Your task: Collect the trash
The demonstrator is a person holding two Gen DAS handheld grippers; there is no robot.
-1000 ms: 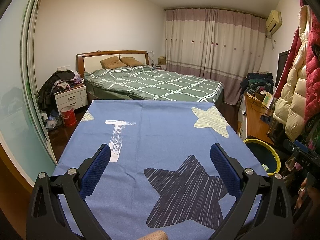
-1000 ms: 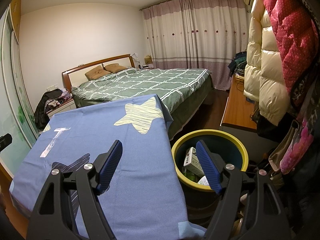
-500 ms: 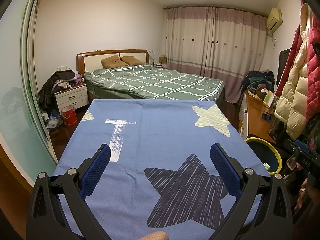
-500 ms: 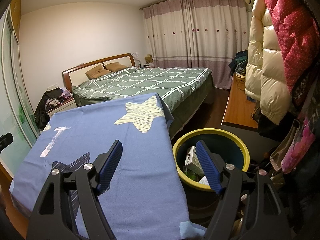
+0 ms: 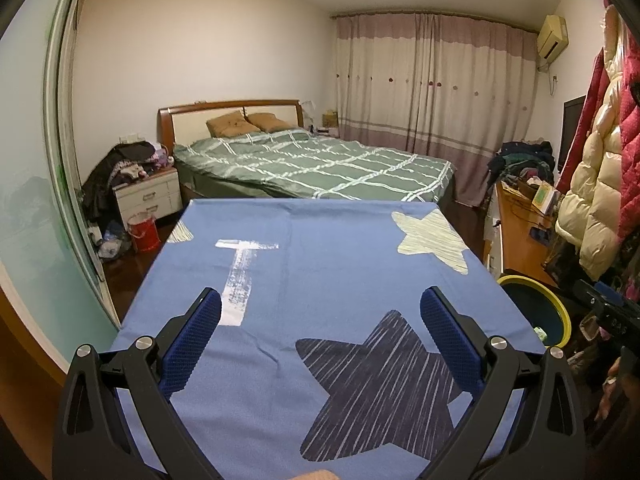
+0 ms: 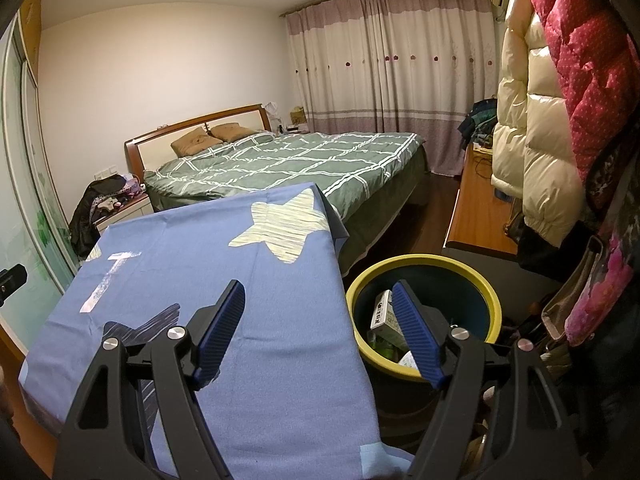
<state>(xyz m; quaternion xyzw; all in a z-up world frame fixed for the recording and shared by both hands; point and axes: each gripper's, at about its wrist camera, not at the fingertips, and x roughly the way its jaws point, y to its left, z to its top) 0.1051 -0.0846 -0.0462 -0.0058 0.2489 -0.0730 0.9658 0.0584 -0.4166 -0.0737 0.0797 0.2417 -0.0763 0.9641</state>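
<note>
A dark bin with a yellow rim (image 6: 424, 264) stands on the floor right of the table; a white carton (image 6: 382, 314) and other scraps lie inside it. The same bin (image 5: 532, 286) shows at the right edge of the left wrist view. My right gripper (image 6: 318, 292) hangs open over the table's right edge, its right finger above the bin, nothing between the pads. My left gripper (image 5: 320, 300) is open above the blue star-print tablecloth (image 5: 320, 248), holding nothing. The other gripper's black body (image 5: 608, 312) pokes in at the right.
A bed with a green checked cover (image 5: 316, 164) lies beyond the table. A nightstand piled with clothes (image 5: 146, 192) and a red bucket (image 5: 142, 232) stand at left. A wooden desk (image 6: 476, 216) and hanging puffer coats (image 6: 532, 120) line the right wall.
</note>
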